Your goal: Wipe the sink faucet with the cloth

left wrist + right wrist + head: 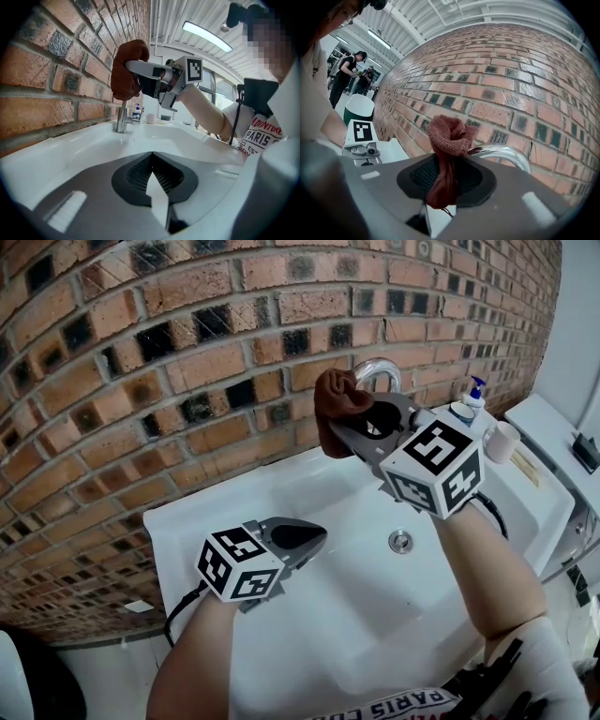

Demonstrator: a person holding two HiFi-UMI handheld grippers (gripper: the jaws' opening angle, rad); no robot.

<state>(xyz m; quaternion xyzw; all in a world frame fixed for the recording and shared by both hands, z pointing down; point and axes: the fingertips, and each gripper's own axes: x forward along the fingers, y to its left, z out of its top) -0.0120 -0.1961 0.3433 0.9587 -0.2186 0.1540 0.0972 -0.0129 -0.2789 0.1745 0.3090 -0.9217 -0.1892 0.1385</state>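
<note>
A chrome arched faucet (pixel 380 371) rises at the back of the white sink (pixel 216 512), against the brick wall. My right gripper (pixel 343 430) is shut on a brown knitted cloth (pixel 339 397) and holds it against the left side of the spout's arch. In the right gripper view the cloth (pixel 449 136) bunches up between the jaws, and the chrome spout (pixel 508 153) curves just behind it. My left gripper (pixel 317 533) hovers over the left of the basin, shut, with nothing in it. From the left gripper view the cloth (pixel 127 68) covers the faucet's top, above its chrome base (pixel 123 120).
A drain (pixel 400 541) sits in the middle of the basin. A soap pump bottle (pixel 473 395) and a white cup (pixel 502 442) stand on the sink's right rim. The brick wall (pixel 187 352) runs close behind the faucet. People (pixel 347 70) stand far off.
</note>
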